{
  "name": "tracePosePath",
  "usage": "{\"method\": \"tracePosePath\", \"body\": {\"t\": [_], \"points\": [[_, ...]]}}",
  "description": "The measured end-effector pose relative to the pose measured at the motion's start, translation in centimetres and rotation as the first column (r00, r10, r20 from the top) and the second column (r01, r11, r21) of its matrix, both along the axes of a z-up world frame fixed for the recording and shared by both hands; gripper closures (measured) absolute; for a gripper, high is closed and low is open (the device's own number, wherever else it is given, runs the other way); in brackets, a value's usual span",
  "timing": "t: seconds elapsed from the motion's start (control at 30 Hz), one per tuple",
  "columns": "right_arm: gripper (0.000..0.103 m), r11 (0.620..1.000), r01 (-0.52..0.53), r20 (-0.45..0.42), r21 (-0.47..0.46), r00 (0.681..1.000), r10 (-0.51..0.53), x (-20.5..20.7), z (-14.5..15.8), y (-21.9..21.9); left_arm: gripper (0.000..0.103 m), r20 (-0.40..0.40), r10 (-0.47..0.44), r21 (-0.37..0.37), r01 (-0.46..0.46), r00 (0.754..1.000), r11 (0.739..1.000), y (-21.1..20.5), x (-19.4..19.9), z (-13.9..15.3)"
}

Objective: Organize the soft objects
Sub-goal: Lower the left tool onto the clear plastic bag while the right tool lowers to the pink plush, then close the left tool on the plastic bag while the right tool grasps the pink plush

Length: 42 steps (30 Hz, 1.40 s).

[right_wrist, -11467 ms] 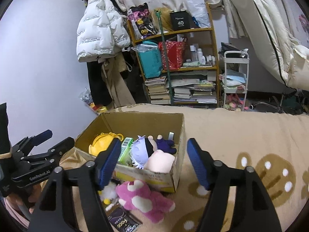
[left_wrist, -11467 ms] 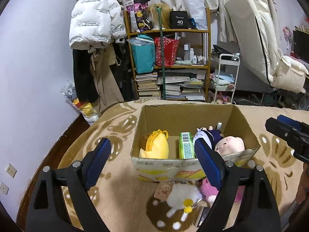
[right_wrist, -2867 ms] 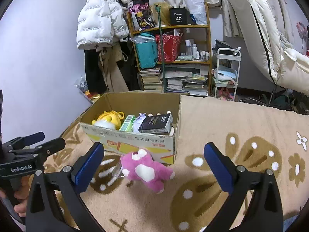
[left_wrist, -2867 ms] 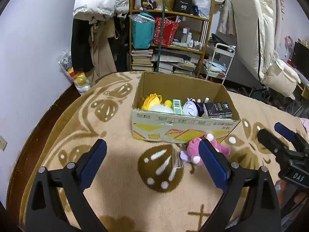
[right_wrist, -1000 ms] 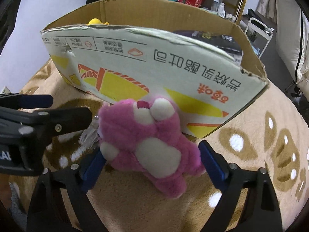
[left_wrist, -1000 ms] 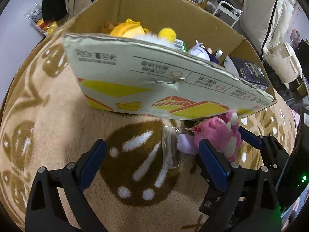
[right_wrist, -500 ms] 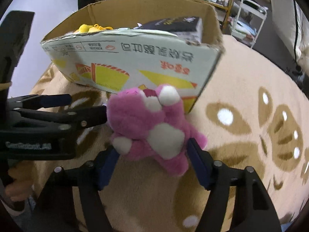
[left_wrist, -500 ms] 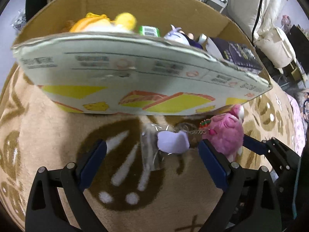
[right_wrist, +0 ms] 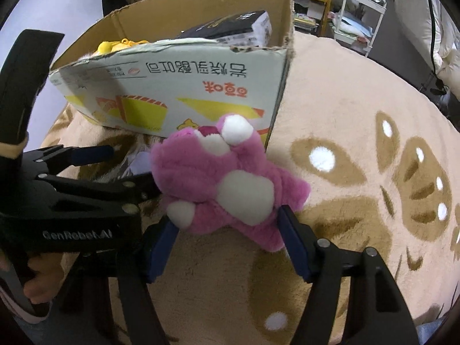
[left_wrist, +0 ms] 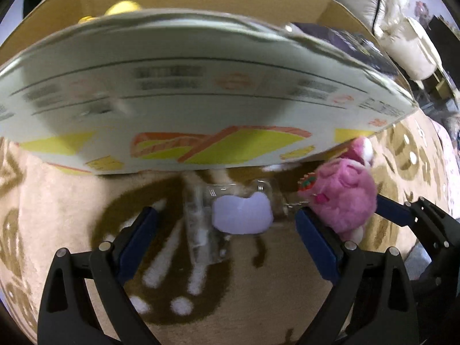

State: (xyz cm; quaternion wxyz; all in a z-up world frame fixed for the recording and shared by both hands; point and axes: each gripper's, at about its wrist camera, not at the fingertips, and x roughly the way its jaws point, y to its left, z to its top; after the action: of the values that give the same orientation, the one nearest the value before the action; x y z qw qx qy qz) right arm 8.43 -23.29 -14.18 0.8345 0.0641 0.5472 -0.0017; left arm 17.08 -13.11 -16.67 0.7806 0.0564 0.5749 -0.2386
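A pink plush bear [right_wrist: 230, 178] with white patches sits on the beige rug just in front of the cardboard box [right_wrist: 172, 86]. My right gripper [right_wrist: 227, 238] is shut on its lower body, a blue pad pressing each side. In the left wrist view the bear [left_wrist: 345, 198] is at the right, with one right pad [left_wrist: 391, 210] behind it. My left gripper [left_wrist: 227, 233] stands open over a clear plastic packet with a pale tag [left_wrist: 241, 215]. A thin chain runs from the tag toward the bear. The left gripper [right_wrist: 115, 169] lies just left of the bear.
The box holds a yellow plush [right_wrist: 115, 46] and a black carton [right_wrist: 230, 28]; its printed front wall [left_wrist: 201, 100] fills the left wrist view. A hand [right_wrist: 37, 287] grips the left tool. A white cart [right_wrist: 359, 14] and shelves stand behind.
The right gripper's pads have closed onto the pink bear and shifted it slightly right. The left gripper has moved closer to the clear packet at the foot of the box.
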Motion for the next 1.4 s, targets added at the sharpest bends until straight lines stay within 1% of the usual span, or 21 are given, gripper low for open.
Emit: {"method": "tracePosePath", "body": {"t": [0.2,0.27,0.37,0.47,0.63,0.7,0.87,0.97,1.1,1.27,1.33,1.4], "points": [[0.030,1.000,0.016,-0.016,0.004,1.000,-0.016,-0.2,-0.1,-0.4,0.007,-0.022,-0.002,-0.004,0.002,1.000,1.000,-0.9,0.2,-0.8],[0.030,1.000,0.015,-0.017,0.000,1.000,-0.015,-0.2,-0.1,-0.4,0.007,-0.020,-0.001,0.009,0.001,1.000,1.000,-1.1,0.4,-1.0],[0.029,1.000,0.006,-0.038,-0.025,0.999,-0.007,-0.1,-0.6,0.1,0.008,-0.010,-0.011,0.062,0.012,1.000,0.998,-2.2,0.3,-1.6],[0.028,0.998,-0.006,-0.052,-0.058,0.999,0.003,-0.1,-1.0,0.8,0.009,0.004,-0.014,0.089,0.013,1.000,0.996,-2.8,0.3,-1.8],[0.025,0.998,-0.009,-0.072,-0.062,0.997,0.004,0.1,-1.5,1.0,0.012,0.004,-0.024,0.113,0.023,1.000,0.993,-4.0,0.2,-2.1],[0.025,0.997,-0.011,-0.075,-0.070,0.997,0.006,0.2,-1.6,1.2,0.012,0.000,-0.030,0.112,0.029,1.000,0.993,-4.8,0.3,-2.1],[0.025,0.997,0.008,-0.078,-0.074,0.997,-0.014,0.4,-1.6,0.9,0.012,-0.024,-0.052,0.095,0.054,0.998,0.994,-5.0,0.1,-2.1],[0.025,0.995,0.027,-0.090,-0.099,0.995,-0.036,0.8,-1.9,0.3,0.012,-0.037,-0.065,0.091,0.068,0.997,0.994,-4.4,0.2,-2.1],[0.025,0.995,0.027,-0.084,-0.099,0.996,-0.035,0.9,-1.8,0.0,0.012,-0.047,-0.086,0.086,0.089,0.995,0.992,-4.0,0.6,-1.8],[0.025,0.988,-0.038,-0.075,-0.148,0.997,0.028,1.3,-1.5,0.5,0.012,-0.042,-0.090,0.096,0.094,0.995,0.991,-4.0,0.8,-2.0],[0.023,0.985,-0.070,-0.079,-0.161,0.995,0.058,1.2,-1.5,1.1,0.015,-0.040,-0.094,0.105,0.098,0.995,0.990,-4.0,0.7,-1.9],[0.023,0.974,-0.116,-0.084,-0.196,0.991,0.101,1.5,-1.5,1.7,0.017,-0.034,-0.100,0.121,0.104,0.994,0.987,-4.0,0.3,-1.8]]}}
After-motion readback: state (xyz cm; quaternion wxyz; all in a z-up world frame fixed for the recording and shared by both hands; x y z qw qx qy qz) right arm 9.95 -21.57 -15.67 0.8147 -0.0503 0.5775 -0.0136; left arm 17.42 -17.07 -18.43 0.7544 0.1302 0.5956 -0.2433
